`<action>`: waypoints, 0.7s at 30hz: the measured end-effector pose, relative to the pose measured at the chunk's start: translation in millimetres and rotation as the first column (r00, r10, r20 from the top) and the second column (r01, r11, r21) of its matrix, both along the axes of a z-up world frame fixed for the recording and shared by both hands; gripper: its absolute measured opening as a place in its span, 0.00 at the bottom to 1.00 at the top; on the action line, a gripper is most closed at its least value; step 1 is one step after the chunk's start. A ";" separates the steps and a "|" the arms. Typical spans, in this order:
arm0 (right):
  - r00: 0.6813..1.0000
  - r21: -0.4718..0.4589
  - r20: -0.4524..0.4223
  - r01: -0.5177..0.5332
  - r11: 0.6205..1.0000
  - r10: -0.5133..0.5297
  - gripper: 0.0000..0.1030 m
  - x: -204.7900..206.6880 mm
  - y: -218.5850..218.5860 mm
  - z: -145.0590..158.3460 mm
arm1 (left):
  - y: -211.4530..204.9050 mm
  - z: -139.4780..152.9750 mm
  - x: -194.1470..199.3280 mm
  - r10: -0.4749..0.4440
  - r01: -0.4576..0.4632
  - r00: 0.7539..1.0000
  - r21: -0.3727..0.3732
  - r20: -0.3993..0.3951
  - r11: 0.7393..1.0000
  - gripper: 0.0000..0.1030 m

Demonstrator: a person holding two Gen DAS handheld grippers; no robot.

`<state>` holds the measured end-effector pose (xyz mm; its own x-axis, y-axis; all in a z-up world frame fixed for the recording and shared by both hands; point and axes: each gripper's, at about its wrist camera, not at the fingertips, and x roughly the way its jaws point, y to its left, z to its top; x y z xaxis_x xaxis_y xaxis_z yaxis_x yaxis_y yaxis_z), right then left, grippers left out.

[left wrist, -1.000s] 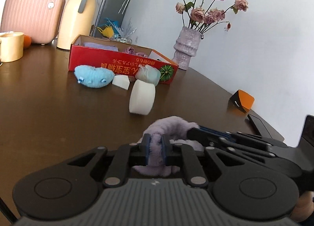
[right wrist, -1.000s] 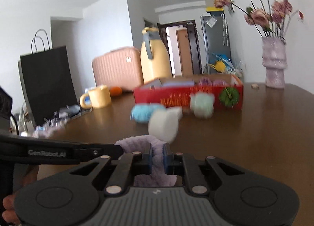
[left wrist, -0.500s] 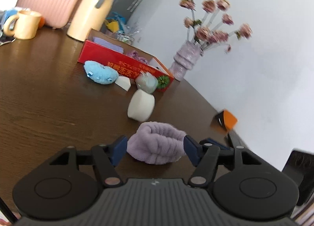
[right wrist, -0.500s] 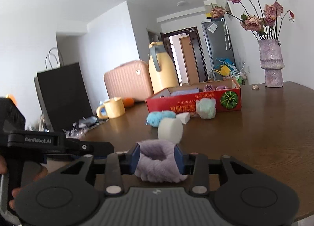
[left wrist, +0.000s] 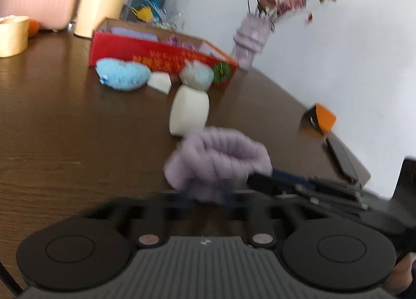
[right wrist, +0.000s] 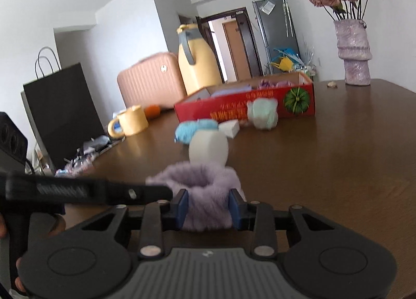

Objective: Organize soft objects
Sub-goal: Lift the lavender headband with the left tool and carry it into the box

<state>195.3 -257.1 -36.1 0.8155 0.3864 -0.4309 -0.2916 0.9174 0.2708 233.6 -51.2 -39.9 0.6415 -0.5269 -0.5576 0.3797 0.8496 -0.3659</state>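
Lilac fluffy band (right wrist: 205, 195) sits on the brown table (right wrist: 325, 158) just before a white foam cylinder (right wrist: 208, 149), both grippers having just been closing: the right gripper (right wrist: 208, 208) squeezes its near side, the blurred left gripper (left wrist: 208, 197) seems clamped on its lower edge

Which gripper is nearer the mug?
Left. The left gripper comes in from the mug side, beside the purple band; the right gripper, jaws just closing on that band, sits farther off.
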 end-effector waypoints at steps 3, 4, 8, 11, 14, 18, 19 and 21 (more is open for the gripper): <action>1.000 -0.025 0.011 -0.010 1.000 0.010 0.08 1.8 2.2 -3.7 | -2.0 10.3 5.0 0.033 -0.029 0.993 -0.039 0.110 0.999 0.02; 0.999 -0.037 0.038 -0.017 0.999 0.019 0.07 5.4 3.5 -1.2 | -1.5 16.3 4.9 0.039 -0.029 0.987 -0.064 0.159 0.997 0.02; 0.970 -0.097 0.238 -0.033 0.995 0.056 0.05 9.9 10.1 15.9 | -4.1 25.4 4.8 0.038 -0.021 0.972 -0.077 0.233 0.997 0.03; 0.940 -0.219 0.328 -0.018 0.976 0.091 0.05 10.2 21.0 14.4 | -2.9 7.5 0.4 0.000 0.001 0.990 -0.005 0.143 1.000 0.06; 0.957 -0.240 0.260 -0.065 0.969 0.128 0.10 5.8 21.7 -2.2 | 11.3 -6.3 -9.7 -0.034 0.034 0.999 -0.028 -0.001 0.999 0.43; 0.969 -0.215 0.176 -0.134 0.967 0.173 0.19 -17.6 18.1 -17.1 | 31.0 8.8 -15.9 0.010 -0.011 1.000 -0.139 -0.013 0.990 0.58; 0.968 -0.194 0.170 -0.149 0.970 0.183 0.25 -22.6 15.7 -16.8 | 33.3 16.1 -13.9 0.033 -0.032 0.999 -0.158 0.003 0.987 0.62; 0.965 -0.130 0.183 -0.165 0.978 0.188 0.27 -31.1 7.7 -11.8 | 35.5 24.1 -3.3 0.072 -0.069 0.997 -0.196 0.005 0.978 0.69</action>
<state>164.2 -249.4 -48.0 0.8106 0.4896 -0.3212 -0.4881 0.8680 0.0913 230.3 -15.7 -15.7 0.6869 -0.5781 -0.4405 0.3267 0.7870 -0.5234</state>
